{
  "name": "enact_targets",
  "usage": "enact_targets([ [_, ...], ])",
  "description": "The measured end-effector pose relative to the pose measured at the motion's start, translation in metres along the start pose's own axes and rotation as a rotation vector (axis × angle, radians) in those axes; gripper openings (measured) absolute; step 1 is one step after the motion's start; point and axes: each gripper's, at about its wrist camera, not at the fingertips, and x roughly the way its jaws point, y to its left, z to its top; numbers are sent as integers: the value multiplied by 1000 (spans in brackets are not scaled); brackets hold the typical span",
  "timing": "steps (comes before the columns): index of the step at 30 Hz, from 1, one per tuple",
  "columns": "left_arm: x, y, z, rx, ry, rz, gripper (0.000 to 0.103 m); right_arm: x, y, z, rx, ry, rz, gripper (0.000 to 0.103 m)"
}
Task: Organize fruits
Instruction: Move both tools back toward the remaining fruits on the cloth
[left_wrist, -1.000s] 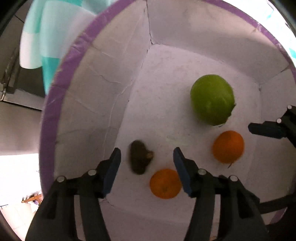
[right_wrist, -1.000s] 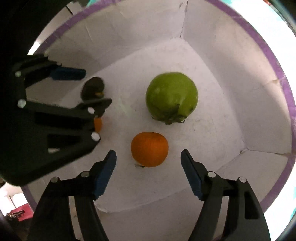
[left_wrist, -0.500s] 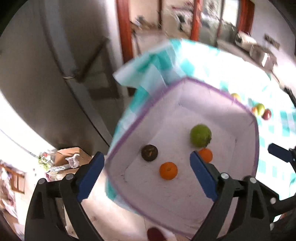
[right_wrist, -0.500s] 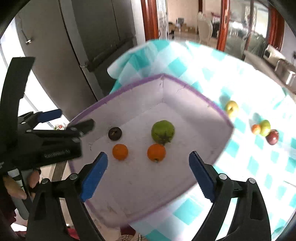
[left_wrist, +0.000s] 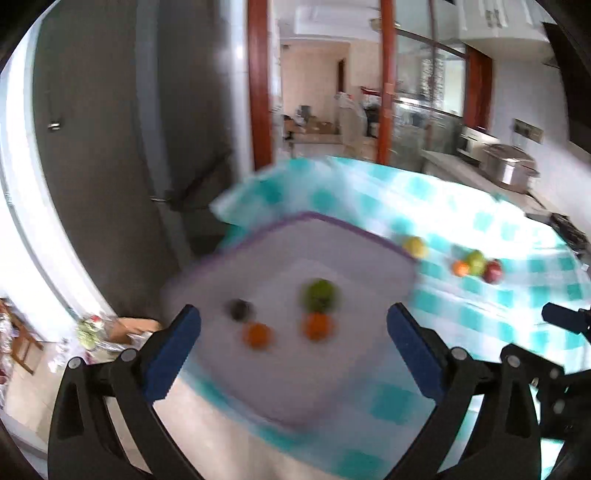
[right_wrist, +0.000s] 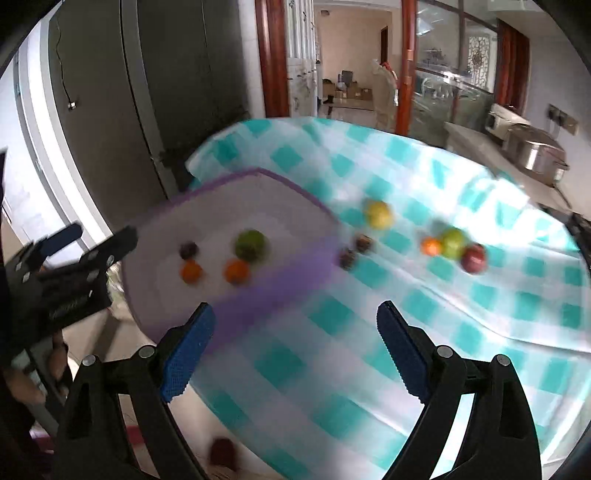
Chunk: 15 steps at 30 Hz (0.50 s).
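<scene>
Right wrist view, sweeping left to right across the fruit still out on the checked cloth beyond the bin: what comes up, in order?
Two small dark fruits by the bin's rim → yellow fruit → small orange fruit → green fruit → red fruit.

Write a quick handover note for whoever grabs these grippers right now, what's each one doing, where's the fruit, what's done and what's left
Left hand-held gripper: open, empty, above the box.
Right hand-held gripper: open, empty, over the checked cloth.
Done: green fruit, two oranges and a dark fruit lie in the box.
Left: yellow fruit, two small dark fruits, and the orange, green and red cluster on the cloth.
</scene>
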Motion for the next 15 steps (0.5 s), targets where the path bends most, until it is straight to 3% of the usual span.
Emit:
enact_targets([
  [4,-17,-108,-30,160,39,-169,101,-37,-85,-38,104,-11,-48,86],
  [8,-22,-183,-71,234,115,-251,101,-61,-155,-87,177,13,-78,86],
  [12,-23,-236,-104,372,181,-271,101,-63,-197,-126,260,63,-89,86],
  [15,-16,-248,-110,410,194,-252,101,-56,-217,-139,315,77,-90,84],
])
